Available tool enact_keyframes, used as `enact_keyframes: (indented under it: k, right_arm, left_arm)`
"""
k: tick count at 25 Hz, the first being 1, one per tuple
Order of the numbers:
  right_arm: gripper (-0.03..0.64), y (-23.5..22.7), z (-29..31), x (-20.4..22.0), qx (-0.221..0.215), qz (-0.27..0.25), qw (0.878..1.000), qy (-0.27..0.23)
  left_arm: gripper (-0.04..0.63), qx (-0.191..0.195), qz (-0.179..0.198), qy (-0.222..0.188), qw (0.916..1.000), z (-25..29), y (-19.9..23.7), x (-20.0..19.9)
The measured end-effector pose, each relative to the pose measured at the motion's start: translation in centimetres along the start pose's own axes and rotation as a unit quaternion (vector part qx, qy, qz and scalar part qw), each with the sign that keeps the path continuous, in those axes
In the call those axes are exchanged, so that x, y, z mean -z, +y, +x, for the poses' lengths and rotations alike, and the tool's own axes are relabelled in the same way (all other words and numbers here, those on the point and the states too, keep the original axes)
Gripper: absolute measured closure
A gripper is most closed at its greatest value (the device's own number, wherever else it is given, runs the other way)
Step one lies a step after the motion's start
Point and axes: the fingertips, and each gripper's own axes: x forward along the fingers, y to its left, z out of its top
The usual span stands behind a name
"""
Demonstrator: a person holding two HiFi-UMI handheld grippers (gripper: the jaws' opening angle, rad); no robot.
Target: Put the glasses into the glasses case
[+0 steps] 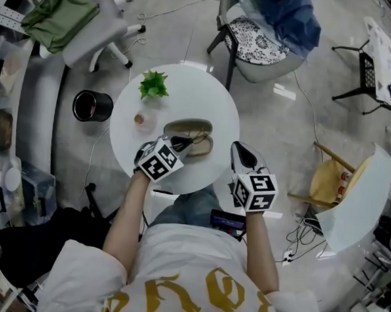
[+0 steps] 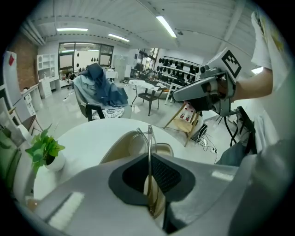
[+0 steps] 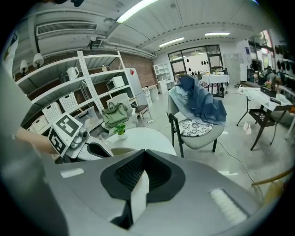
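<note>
Left gripper (image 1: 180, 144) is clamped on the thin metal frame of the glasses (image 2: 148, 138) and holds them edge-up just above the open glasses case (image 1: 191, 127), which lies mid-table on the round white table (image 1: 187, 90). Right gripper (image 1: 240, 150) hangs off the table's right edge, jaws together with nothing between them, well apart from the case. Step in hand looks like lowering into the case. Best to tilt the glasses flat and line them up with the case's long axis, set them in the lower tray before letting go, and keep the metal clear of the rim. The right gripper could steady the case so it doesn't slide. Count: one pair of glasses, one case, two grippers, one potted plant (image 1: 153, 85), one small round thing (image 1: 139, 119) near it.
</note>
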Motion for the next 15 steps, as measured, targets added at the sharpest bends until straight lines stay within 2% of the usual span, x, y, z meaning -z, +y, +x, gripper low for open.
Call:
enact_keyframes:
  k: [9,15]
  right_arm:
    - [0.592,-1.8,0.0,0.4,0.007,0.005,1.0,0.009]
    - [0.592,-2.2,0.2,0.5,0.006,0.008,1.0,0.012]
  left_arm:
    - [0.578,0.018,0.06,0.069,0.9956,2.3,-0.3,1.2]
    - [0.578,0.023,0.081,0.1,0.9914,3.6,-0.5,2.0]
